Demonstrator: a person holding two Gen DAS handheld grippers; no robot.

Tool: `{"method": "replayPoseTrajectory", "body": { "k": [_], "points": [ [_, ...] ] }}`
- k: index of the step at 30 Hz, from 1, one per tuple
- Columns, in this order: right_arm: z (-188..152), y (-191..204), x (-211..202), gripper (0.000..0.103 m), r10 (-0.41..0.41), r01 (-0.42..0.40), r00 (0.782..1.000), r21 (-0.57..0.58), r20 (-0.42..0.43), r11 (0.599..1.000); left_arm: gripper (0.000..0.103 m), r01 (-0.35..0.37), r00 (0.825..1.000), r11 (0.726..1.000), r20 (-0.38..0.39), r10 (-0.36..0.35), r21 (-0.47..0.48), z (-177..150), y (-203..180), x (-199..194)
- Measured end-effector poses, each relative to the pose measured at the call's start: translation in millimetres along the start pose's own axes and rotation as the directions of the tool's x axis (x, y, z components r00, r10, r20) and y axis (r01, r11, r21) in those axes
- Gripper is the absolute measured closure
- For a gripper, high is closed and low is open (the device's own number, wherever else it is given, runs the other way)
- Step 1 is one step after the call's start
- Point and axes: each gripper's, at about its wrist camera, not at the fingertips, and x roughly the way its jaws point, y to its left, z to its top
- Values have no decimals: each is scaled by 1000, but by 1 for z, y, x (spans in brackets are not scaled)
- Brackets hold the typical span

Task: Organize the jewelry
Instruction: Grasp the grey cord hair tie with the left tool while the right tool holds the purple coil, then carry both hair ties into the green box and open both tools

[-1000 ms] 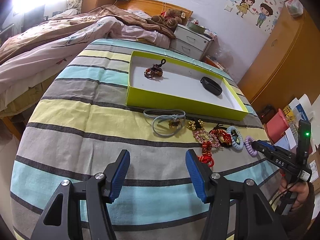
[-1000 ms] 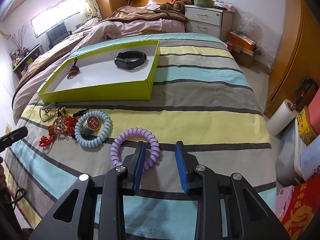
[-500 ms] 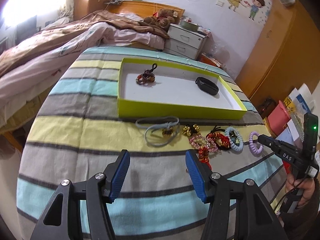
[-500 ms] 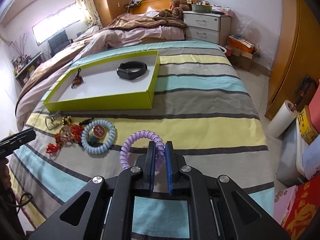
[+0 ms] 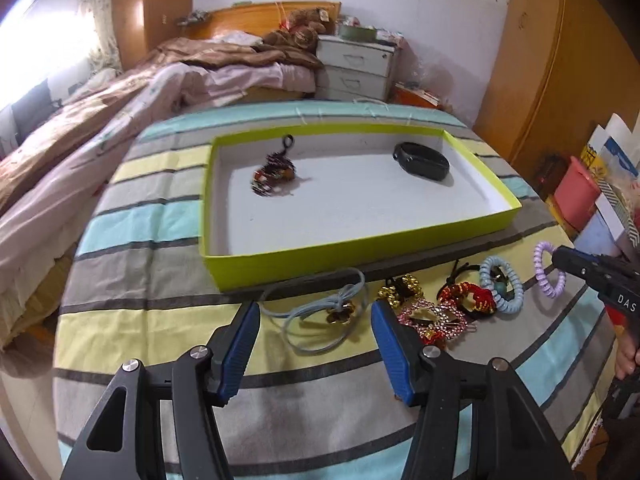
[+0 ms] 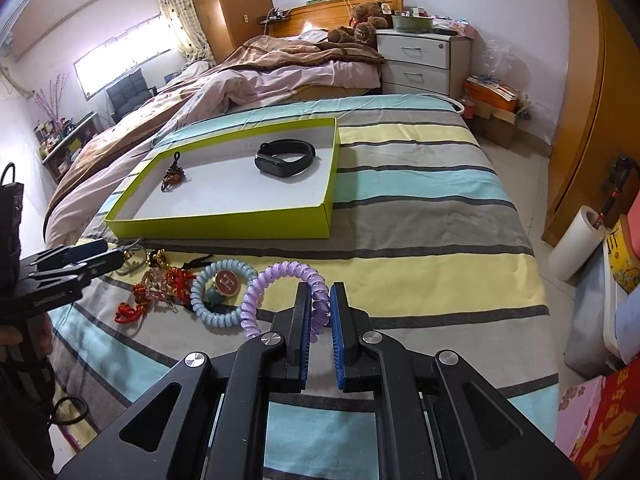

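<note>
My right gripper is shut on the purple coil hair tie, which lifts off the striped blanket; in the left wrist view that tie sits at the right gripper's tip. Beside it lie a light blue coil tie and a pile of red and gold trinkets. The yellow-green tray holds a black wristband and a dark beaded charm. My left gripper is open above a grey elastic band, touching nothing.
The striped blanket covers the bed end. A rumpled pink and brown duvet lies beyond the tray. White drawers stand at the back, wooden wardrobes on the right, boxes and a paper roll on the floor.
My right gripper closed on the purple coil tie and raised one side of it. My left gripper moved in toward the jewelry row, so the grey elastic band now lies between its fingers' line.
</note>
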Motion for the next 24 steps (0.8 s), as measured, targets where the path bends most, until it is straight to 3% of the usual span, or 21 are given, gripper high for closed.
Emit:
{"method": "replayPoseTrajectory", "body": {
  "k": [8, 12, 15, 24],
  "points": [
    [2, 4, 6, 93, 8, -8, 1000, -1, -8, 1000, 46, -32, 999, 999, -19, 32, 24, 3, -6, 14],
    [3, 6, 7, 93, 14, -14, 1000, -4, -7, 1000, 61, -55, 998, 997, -12, 56, 50, 2, -8, 13],
    [3, 6, 7, 93, 15, -15, 1000, -1, -8, 1000, 75, -32, 999, 998, -14, 33, 48, 3, -8, 13],
    [1, 5, 9, 93, 18, -18, 1000, 4, -7, 1000, 86, -12, 1000, 1000, 4, 12, 25, 0, -4, 5]
  ]
}}
